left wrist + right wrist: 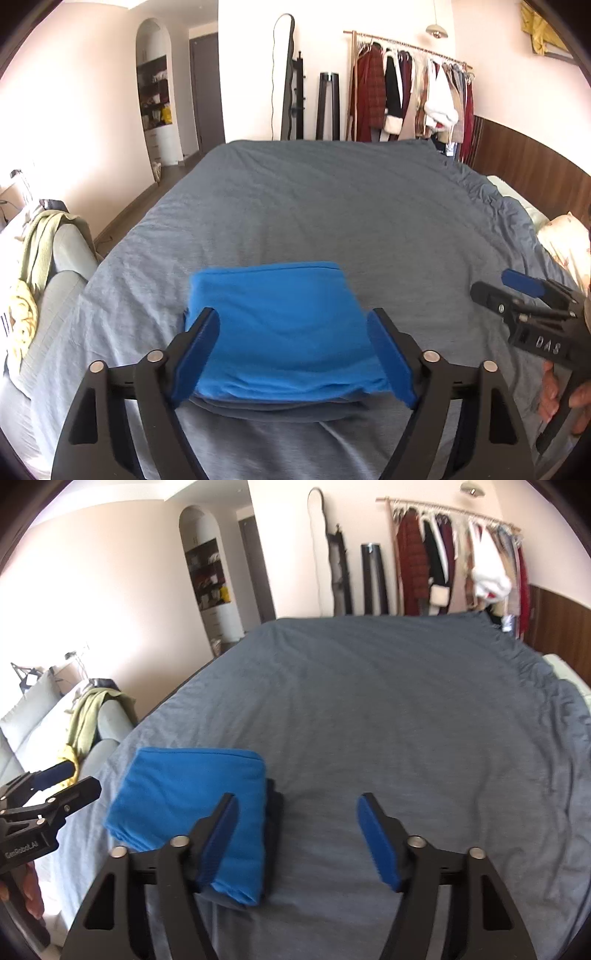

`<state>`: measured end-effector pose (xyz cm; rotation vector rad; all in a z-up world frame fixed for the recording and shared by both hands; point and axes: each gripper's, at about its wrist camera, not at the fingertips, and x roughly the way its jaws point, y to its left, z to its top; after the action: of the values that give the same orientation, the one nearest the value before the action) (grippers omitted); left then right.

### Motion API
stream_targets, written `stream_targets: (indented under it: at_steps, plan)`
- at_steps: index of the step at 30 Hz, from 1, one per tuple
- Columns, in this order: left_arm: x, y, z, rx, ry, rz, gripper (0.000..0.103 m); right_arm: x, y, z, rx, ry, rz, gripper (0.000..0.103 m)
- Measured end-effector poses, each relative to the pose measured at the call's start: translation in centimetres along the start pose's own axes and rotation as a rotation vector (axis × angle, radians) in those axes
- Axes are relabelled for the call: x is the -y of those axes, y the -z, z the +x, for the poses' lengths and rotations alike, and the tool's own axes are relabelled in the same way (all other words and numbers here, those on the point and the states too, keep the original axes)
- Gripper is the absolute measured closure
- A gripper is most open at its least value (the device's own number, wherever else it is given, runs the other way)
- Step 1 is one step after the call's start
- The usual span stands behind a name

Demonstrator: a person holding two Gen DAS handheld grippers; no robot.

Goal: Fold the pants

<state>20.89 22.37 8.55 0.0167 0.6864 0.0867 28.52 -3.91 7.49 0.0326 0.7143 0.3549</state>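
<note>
where the grey bed (314, 206) nears the sofa (62, 266), the blue pants (280, 325) lie folded into a flat rectangle on its cover. the left gripper (291, 343) hovers over them, fingers spread wide, empty. the right gripper (295, 830) hangs just beside the pants, equally spread, holding nothing.
</note>
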Motion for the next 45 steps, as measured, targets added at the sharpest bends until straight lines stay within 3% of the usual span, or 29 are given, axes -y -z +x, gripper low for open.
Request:
stream_targets:
  at_steps: [4, 7, 15, 22, 34, 45]
  plan:
    - [2.2, 2.2, -0.5, 0.026, -0.016, -0.013, 0.015, 0.7, 2.0, -0.8, 0.000, 0.035, -0.057, 0.027]
    - [3.8, 4.0, -0.5, 0.031, 0.016, -0.012, 0.015, 1.7, 4.0, -1.1, -0.002, 0.025, -0.062, 0.027]
    - [7.3, 9.3, -0.7, 0.097, 0.003, 0.035, 0.015, 4.3, 9.5, -1.8, 0.058, 0.007, -0.066, 0.027]
    - [9.2, 14.2, -4.8, 0.158, -0.008, 0.009, 0.015, 4.7, 13.6, -4.8, 0.110, 0.020, -0.072, 0.027]
    - [10.1, 17.7, -13.2, 0.153, 0.003, 0.009, 0.014, 2.6, 18.1, -15.3, 0.185, 0.043, -0.109, 0.027]
    - [12.5, 20.0, -16.8, 0.139, -0.003, 0.029, 0.010, 3.7, 21.2, -20.2, 0.200, 0.038, -0.093, 0.027]
